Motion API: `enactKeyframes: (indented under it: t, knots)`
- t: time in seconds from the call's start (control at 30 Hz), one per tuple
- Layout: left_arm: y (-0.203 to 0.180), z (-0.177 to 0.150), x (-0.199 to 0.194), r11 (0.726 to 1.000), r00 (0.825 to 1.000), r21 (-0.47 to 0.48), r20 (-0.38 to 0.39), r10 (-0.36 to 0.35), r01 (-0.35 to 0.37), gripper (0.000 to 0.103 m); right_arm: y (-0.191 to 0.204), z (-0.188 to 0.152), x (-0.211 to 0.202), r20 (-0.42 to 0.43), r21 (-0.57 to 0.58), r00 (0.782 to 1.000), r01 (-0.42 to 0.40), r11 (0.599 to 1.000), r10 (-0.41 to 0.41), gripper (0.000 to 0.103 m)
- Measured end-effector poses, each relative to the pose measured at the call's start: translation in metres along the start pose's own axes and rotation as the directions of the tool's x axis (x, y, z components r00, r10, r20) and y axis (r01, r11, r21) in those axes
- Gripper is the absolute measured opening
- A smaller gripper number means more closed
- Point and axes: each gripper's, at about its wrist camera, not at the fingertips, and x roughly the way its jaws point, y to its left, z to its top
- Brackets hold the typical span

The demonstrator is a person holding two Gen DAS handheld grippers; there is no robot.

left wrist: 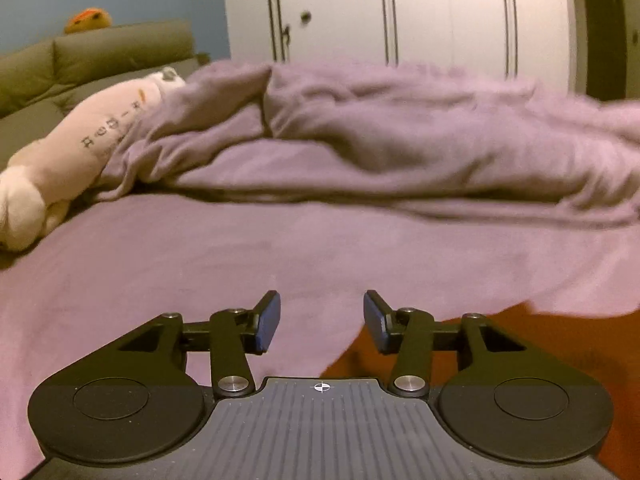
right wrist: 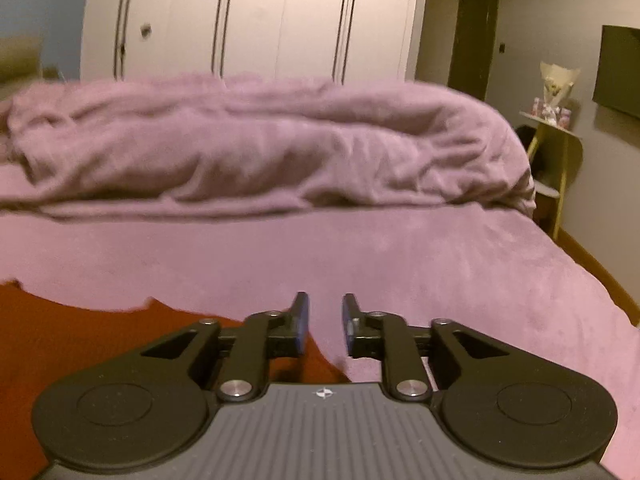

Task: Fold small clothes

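While both tools hover just above the bed (left wrist: 200, 264), the left tool (left wrist: 322, 322) and right tool (right wrist: 325, 324) stand released, nothing between their pads, beside the red-orange garment (right wrist: 80, 336).

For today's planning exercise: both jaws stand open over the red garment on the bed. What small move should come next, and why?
Probably lift both grippers clear: the left gripper and right gripper hold nothing, and the red garment lies flat on the bedsheet.
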Motion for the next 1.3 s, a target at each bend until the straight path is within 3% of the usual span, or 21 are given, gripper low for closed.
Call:
enactKeyframes:
  t: [0.03, 0.1, 0.13, 0.17, 0.23, 0.3, 0.37, 0.43, 0.5, 0.57, 0.83, 1.0, 1.07, 1.1, 1.3]
  knots:
    - [-0.003, 0.000, -0.011, 0.999, 0.999, -0.017, 0.016, -0.049, 0.049, 0.055, 0.004, -0.001, -0.009, 0.013, 0.016, 0.999, -0.045, 0.999, 0.045, 0.019]
    - [-0.016, -0.001, -0.029, 0.981, 0.984, -0.075, 0.025, -0.177, 0.178, 0.075, 0.021, -0.005, -0.023, 0.016, 0.035, 0.987, -0.160, 0.987, 0.159, 0.019]
    - [-0.026, -0.004, -0.033, 0.967, 0.972, -0.103, 0.021, -0.233, 0.234, 0.090, 0.033, -0.007, -0.027, 0.012, 0.032, 0.979, -0.205, 0.978, 0.205, 0.019]
    - [-0.037, -0.008, -0.033, 0.960, 0.966, -0.109, 0.030, -0.256, 0.258, 0.093, 0.051, -0.011, -0.031, -0.002, 0.016, 0.967, -0.256, 0.967, 0.256, 0.022]
    - [-0.057, -0.020, -0.027, 0.970, 0.972, -0.054, 0.038, -0.234, 0.235, 0.093, 0.087, -0.021, -0.035, -0.027, -0.043, 0.946, -0.325, 0.945, 0.324, 0.025]
    - [-0.067, -0.034, -0.012, 0.987, 0.987, -0.012, 0.027, -0.157, 0.157, 0.093, 0.115, -0.035, -0.033, -0.050, -0.129, 0.940, -0.341, 0.931, 0.338, 0.030]
    - [-0.063, -0.047, 0.007, 0.996, 0.996, -0.012, -0.023, -0.090, 0.089, 0.092, 0.135, -0.056, -0.032, -0.038, -0.255, 0.956, -0.292, 0.922, 0.292, 0.030]
    - [-0.048, -0.051, 0.024, 0.995, 0.990, -0.072, -0.118, -0.074, 0.066, 0.086, 0.132, -0.054, -0.030, -0.040, -0.248, 0.953, -0.301, 0.921, 0.301, 0.031]
    - [-0.031, -0.050, 0.026, 0.984, 0.990, -0.164, -0.110, -0.089, 0.070, 0.085, 0.118, -0.050, -0.022, -0.051, -0.222, 0.964, -0.264, 0.938, 0.260, 0.039]
    - [-0.027, -0.050, 0.025, 0.988, 0.990, -0.141, -0.117, -0.080, 0.063, 0.086, 0.092, -0.044, -0.010, -0.069, -0.122, 0.965, -0.259, 0.958, 0.252, 0.051]
    - [-0.033, -0.055, 0.023, 0.997, 0.987, -0.021, -0.139, -0.074, 0.072, 0.093, 0.015, -0.047, -0.006, -0.063, -0.071, 0.993, -0.108, 0.992, 0.104, 0.047]
    - [-0.030, -0.056, 0.016, 0.998, 0.987, 0.025, -0.149, -0.061, 0.065, 0.096, -0.024, -0.051, -0.019, -0.071, -0.008, 0.996, -0.051, 0.999, 0.051, 0.047]
    - [-0.025, -0.057, 0.010, 0.997, 0.988, 0.050, -0.148, -0.048, 0.056, 0.097, -0.028, -0.055, -0.031, -0.074, -0.053, 0.997, 0.016, 0.998, -0.020, 0.062]
    - [-0.021, -0.058, 0.007, 0.997, 0.988, 0.055, -0.149, -0.037, 0.046, 0.098, -0.031, -0.057, -0.038, -0.075, -0.061, 0.996, 0.040, 0.997, -0.044, 0.063]
    - [0.010, -0.062, -0.012, 1.000, 0.981, -0.001, -0.195, -0.021, 0.021, 0.101, -0.045, -0.068, -0.100, -0.045, 0.005, 0.999, -0.002, 1.000, 0.002, 0.063]
